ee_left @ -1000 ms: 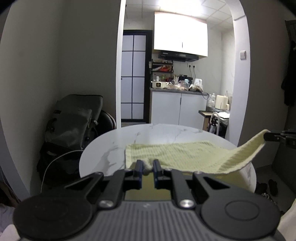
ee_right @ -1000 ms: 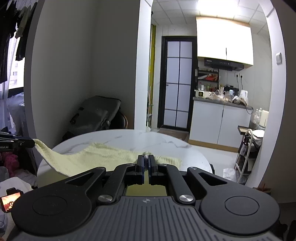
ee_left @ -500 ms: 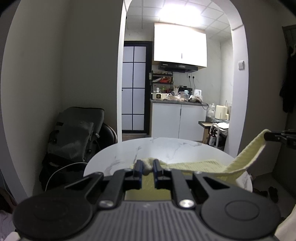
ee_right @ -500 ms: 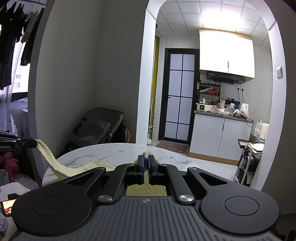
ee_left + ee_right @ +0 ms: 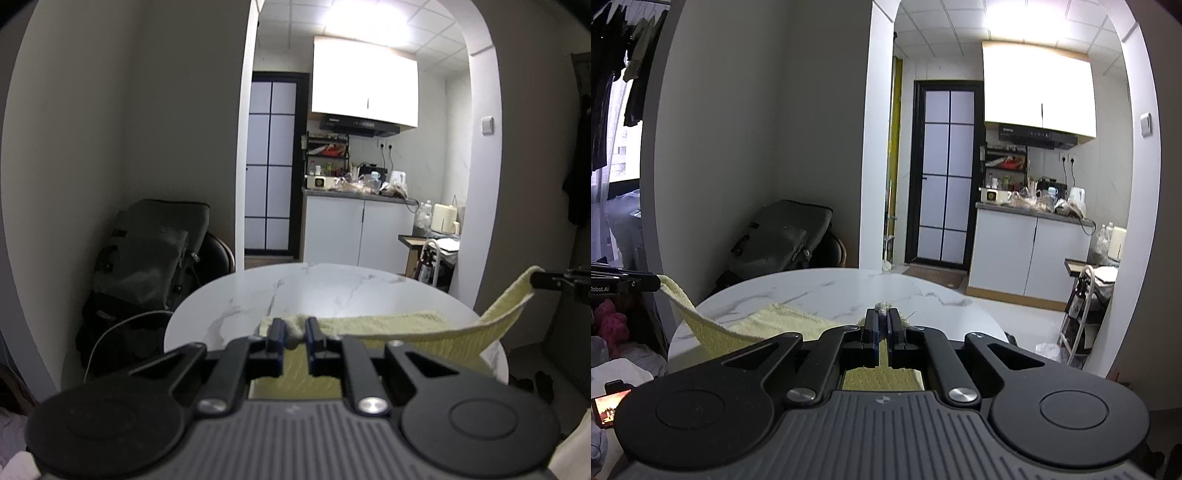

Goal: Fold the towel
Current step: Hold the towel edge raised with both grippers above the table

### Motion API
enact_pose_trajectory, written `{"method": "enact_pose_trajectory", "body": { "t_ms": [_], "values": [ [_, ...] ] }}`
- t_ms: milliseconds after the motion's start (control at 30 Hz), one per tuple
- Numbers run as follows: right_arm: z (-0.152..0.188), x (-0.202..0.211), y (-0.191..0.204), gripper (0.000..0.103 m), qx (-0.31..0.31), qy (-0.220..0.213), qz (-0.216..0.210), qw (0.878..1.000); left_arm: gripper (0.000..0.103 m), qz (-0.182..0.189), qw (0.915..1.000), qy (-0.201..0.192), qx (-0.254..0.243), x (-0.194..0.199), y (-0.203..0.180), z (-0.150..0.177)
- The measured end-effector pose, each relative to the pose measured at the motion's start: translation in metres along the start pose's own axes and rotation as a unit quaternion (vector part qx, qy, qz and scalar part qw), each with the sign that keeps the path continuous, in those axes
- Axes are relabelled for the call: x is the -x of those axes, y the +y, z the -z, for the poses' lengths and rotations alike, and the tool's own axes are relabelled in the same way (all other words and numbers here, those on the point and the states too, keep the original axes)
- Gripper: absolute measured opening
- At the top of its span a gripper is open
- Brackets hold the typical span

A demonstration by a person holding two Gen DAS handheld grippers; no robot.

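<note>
A pale yellow waffle towel point(image 5: 402, 328) hangs between my two grippers above the near part of a round white marble table point(image 5: 314, 291). My left gripper point(image 5: 293, 334) is shut on one near corner of the towel. My right gripper point(image 5: 882, 320) is shut on the other near corner; the towel point(image 5: 768, 321) sags from it towards the left. In the left wrist view the right gripper's tips point(image 5: 546, 280) show at the far right, holding the raised corner. In the right wrist view the left gripper point(image 5: 646, 282) shows at the far left, holding its corner.
A dark bag on a chair point(image 5: 155, 251) stands left of the table against the wall. Behind the table an archway opens onto a kitchen with white cabinets point(image 5: 358, 229) and a glass door point(image 5: 942, 177). A low rack point(image 5: 1086, 291) stands at the right.
Both grippers have risen with the towel corners and tilted up. The near edge has lifted off the table, so less of the towel lies flat on it.
</note>
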State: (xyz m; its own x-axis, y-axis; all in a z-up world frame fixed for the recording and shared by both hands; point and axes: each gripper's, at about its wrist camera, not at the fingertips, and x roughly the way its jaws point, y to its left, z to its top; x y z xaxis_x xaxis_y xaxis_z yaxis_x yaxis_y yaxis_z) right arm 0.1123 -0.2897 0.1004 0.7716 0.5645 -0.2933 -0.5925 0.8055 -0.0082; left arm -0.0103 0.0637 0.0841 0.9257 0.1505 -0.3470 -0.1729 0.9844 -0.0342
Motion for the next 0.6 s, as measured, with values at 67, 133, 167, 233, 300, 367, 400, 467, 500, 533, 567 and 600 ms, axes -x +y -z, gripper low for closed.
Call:
{"method": "enact_pose_trajectory", "body": {
  "t_ms": [67,133,167,233,300,367,400,467,500,533,567,600],
  "values": [
    [-0.001,-0.002,-0.001,0.005,-0.002,0.000,0.001,1.000,0.012,0.000,1.0000,0.004,0.001,-0.002,0.000,0.000],
    [-0.003,-0.004,-0.002,0.005,-0.003,0.000,0.003,1.000,0.012,0.000,1.0000,0.006,0.001,-0.007,0.001,0.000],
    [-0.003,-0.005,-0.003,0.005,-0.004,0.000,0.003,1.000,0.012,0.000,1.0000,0.007,0.001,-0.008,0.001,-0.001],
    [-0.005,-0.007,-0.004,0.005,-0.005,0.000,0.005,1.000,0.012,0.000,1.0000,0.009,0.002,-0.011,0.001,-0.001],
    [-0.006,-0.009,-0.005,0.005,-0.007,0.000,0.006,1.000,0.012,0.001,0.9999,0.011,0.004,-0.013,0.002,-0.002],
    [-0.007,-0.011,-0.006,0.005,-0.008,0.000,0.007,1.000,0.012,0.001,0.9999,0.013,0.006,-0.016,0.003,-0.003],
    [-0.008,-0.012,-0.007,0.005,-0.009,0.000,0.008,1.000,0.012,0.002,0.9999,0.013,0.007,-0.017,0.003,-0.003],
    [-0.009,-0.014,-0.008,0.005,-0.011,0.000,0.009,1.000,0.012,0.002,0.9999,0.014,0.008,-0.020,0.004,-0.005],
    [-0.010,-0.014,-0.008,0.005,-0.011,0.000,0.010,1.000,0.012,0.002,0.9999,0.014,0.008,-0.022,0.004,-0.006],
    [-0.010,-0.015,-0.009,0.005,-0.012,0.000,0.011,1.000,0.012,0.002,0.9999,0.014,0.008,-0.024,0.004,-0.007],
    [-0.011,-0.016,-0.009,0.005,-0.013,0.000,0.011,1.000,0.012,0.003,0.9999,0.013,0.008,-0.026,0.004,-0.009],
    [-0.012,-0.017,-0.010,0.005,-0.014,0.000,0.012,1.000,0.012,0.003,0.9999,0.012,0.008,-0.027,0.004,-0.010]
  ]
}}
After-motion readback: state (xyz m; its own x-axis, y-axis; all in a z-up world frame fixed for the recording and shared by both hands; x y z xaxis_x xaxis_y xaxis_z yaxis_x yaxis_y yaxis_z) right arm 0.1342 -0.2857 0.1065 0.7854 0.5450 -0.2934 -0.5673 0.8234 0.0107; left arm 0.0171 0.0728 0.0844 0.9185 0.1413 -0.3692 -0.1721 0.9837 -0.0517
